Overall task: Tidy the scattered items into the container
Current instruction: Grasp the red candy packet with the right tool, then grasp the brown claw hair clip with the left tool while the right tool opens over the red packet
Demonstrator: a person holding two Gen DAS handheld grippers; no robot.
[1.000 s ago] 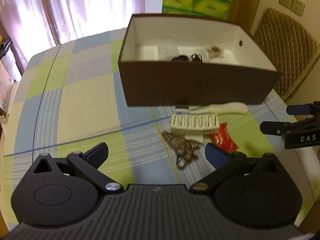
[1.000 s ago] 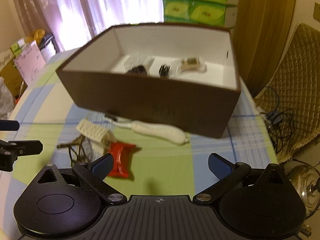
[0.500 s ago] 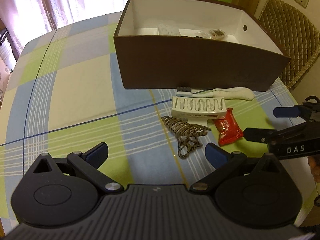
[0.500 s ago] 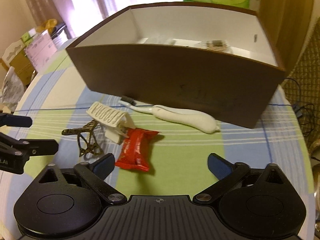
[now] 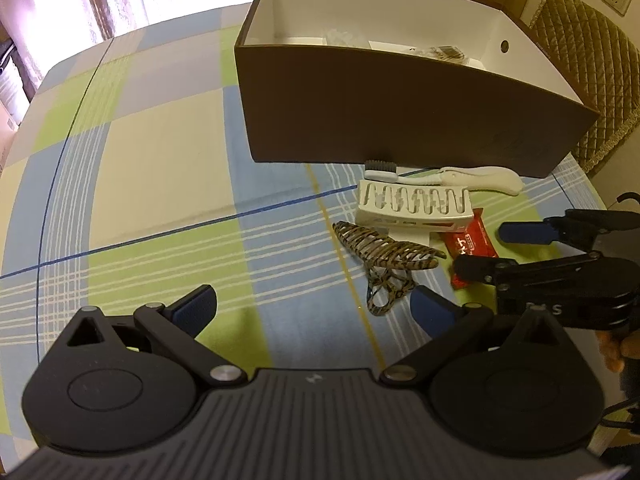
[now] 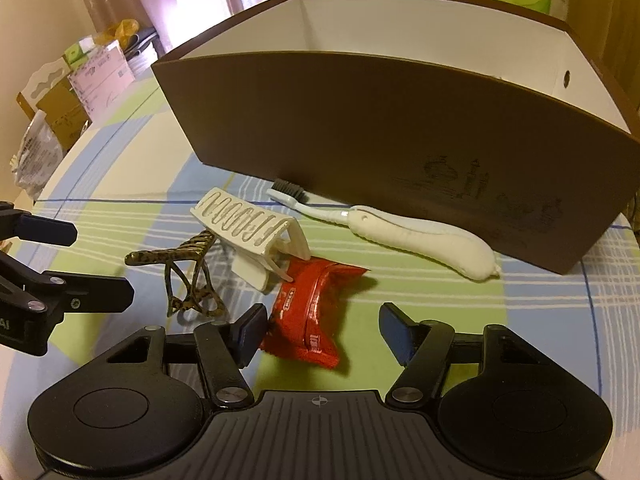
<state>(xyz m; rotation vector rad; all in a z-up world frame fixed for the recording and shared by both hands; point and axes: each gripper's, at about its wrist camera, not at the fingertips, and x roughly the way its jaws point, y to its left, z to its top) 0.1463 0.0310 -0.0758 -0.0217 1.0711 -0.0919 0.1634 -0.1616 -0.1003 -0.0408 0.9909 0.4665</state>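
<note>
Checked cloth in pale yellow, green and blue covers the surface (image 5: pixel 160 168), and a big brown box (image 5: pixel 400 120) with white inner walls sits toward its far side. Small packets and bits lie on the box floor, too small to make out.

Just in front of the box's near wall lies a white toothbrush (image 6: pixel 400 232), bristles to the left and thick handle to the right, close to the wall without clearly touching it. Nearer than that sits a white hair clip (image 6: pixel 248 232) with a wavy slotted top. A leopard-print hair clip (image 5: pixel 384 252) lies just left of it, their ends meeting. A red snack packet (image 6: pixel 312 316) rests at the white clip's right end, one corner tucked under it.

The right gripper (image 6: pixel 320 332) hangs low over the packet, jaws spread wide apart on either side of it, the left pad just beside the wrapper's edge, gripping nothing. The left gripper (image 5: pixel 316 308) hovers above the cloth nearer than the leopard clip, jaws also spread and empty.
</note>
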